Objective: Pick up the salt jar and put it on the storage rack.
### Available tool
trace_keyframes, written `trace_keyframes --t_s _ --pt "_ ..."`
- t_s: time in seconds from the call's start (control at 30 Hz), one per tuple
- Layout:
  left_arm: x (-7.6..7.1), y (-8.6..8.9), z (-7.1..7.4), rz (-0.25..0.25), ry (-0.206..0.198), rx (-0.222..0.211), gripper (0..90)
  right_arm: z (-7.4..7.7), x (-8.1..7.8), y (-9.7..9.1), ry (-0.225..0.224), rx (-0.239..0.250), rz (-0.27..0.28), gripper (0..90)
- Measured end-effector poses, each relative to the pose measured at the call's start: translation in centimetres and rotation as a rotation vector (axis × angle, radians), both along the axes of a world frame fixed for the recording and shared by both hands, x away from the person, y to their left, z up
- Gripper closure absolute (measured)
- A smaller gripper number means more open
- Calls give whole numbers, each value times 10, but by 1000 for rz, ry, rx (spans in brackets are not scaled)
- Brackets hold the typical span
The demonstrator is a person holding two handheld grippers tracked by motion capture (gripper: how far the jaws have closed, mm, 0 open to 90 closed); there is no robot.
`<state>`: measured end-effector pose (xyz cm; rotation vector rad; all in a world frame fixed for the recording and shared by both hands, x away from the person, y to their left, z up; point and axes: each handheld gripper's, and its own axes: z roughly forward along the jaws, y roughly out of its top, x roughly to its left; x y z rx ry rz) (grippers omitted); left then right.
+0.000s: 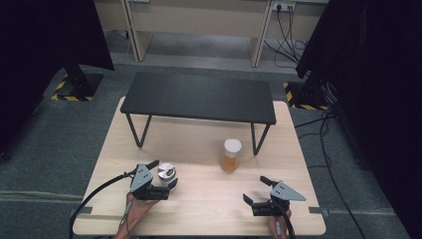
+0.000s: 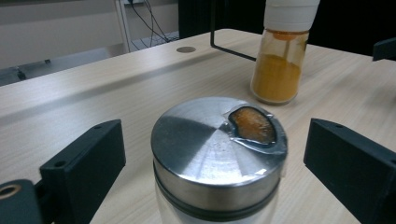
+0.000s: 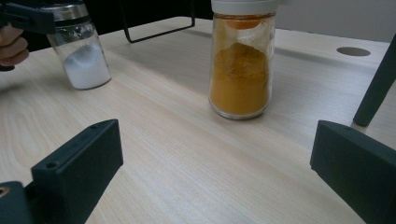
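Observation:
A glass jar with a steel lid (image 1: 167, 172) holds white powder and stands at the near left of the wooden table (image 1: 199, 199). My left gripper (image 1: 165, 174) has a jaw on each side of it. In the left gripper view a gap shows between each jaw and the steel lid (image 2: 201, 149), so the left gripper (image 2: 217, 140) is open. A white-capped jar of orange powder (image 1: 230, 157) stands upright mid-table. Near the front right edge, my right gripper (image 1: 255, 189) is open with nothing between its jaws. It faces the orange jar (image 3: 240, 70) from a short way off, and the white-powder jar (image 3: 84, 56) stands farther away.
A low black metal shelf (image 1: 199, 97) on thin legs spans the far half of the table. One leg (image 1: 259, 139) stands just right of the orange jar. Bare wood lies between the two grippers. Dark stands and cables flank the table on the floor.

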<state>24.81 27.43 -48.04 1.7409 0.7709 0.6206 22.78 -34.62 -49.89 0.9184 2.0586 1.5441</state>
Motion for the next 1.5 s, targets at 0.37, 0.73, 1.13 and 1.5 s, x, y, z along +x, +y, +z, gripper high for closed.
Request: trace_keyframes --t_s 0.37,0.73,1.13,1.5 --pt "0 -2 -11 17 17 -10 224 0 0 1 -2 -7 4 23" --pt "-1 -4 -15 13 0 -15 308 1 0 2 -2 -15 4 23" --pt "1 -4 -12 23 22 -26 313 1 0 2 -6 -13 3 23" --pt "3 11 4 11 60 -93 313 1 -1 1 -8 -12 1 23"
